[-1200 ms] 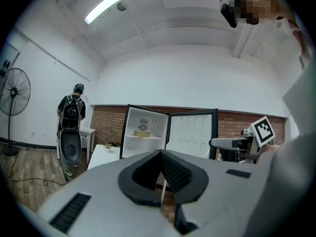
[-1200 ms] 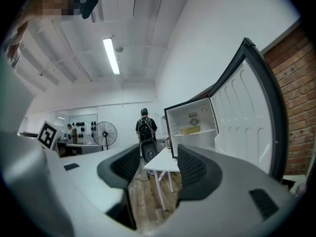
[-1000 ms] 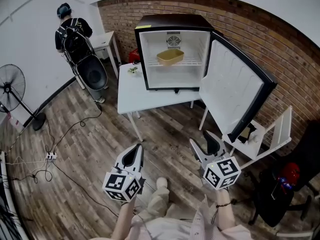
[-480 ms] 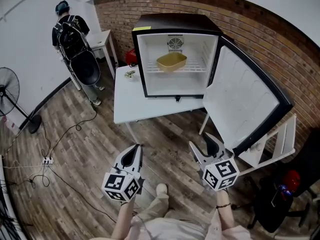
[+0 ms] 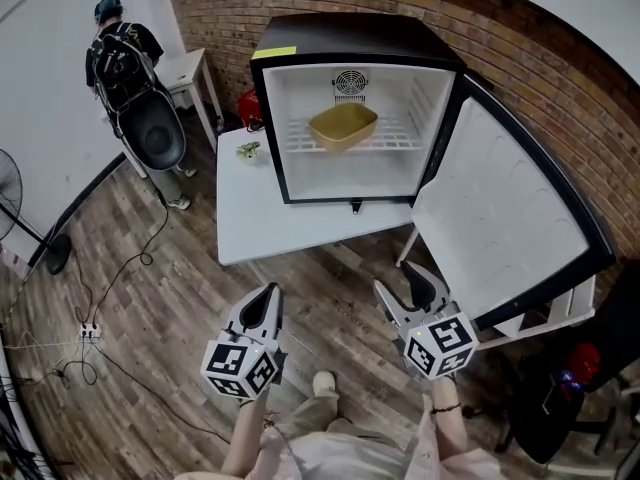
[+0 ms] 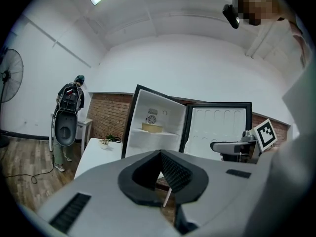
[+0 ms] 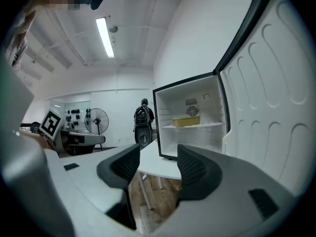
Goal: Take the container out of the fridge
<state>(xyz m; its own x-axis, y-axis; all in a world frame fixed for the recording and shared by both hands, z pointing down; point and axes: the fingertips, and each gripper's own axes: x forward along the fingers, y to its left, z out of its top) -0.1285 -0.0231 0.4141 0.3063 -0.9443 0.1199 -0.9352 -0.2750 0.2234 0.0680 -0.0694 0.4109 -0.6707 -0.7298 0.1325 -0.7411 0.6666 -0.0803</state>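
A lab or test room, not a home, is indicated. A small fridge [image 5: 355,43] is set on a plain white table [image 5: 270,223] standing out on the floor [image 5: 150,298], with no kitchen fittings around it. Bare white walls are joined by a brick wall [image 5: 560,78]. Loose cables [image 5: 110,278] are run across the wood planks to a power strip [image 5: 88,330]. A stand fan [image 6: 12,75] is placed by the left wall, and a tube light [image 7: 105,37] is fixed to the bare ceiling. A second person [image 5: 120,53] with a backpack is seen beside a small side table [image 5: 185,68] in the far corner. Dark items [image 7: 74,113] are hung in rows on a distant wall.
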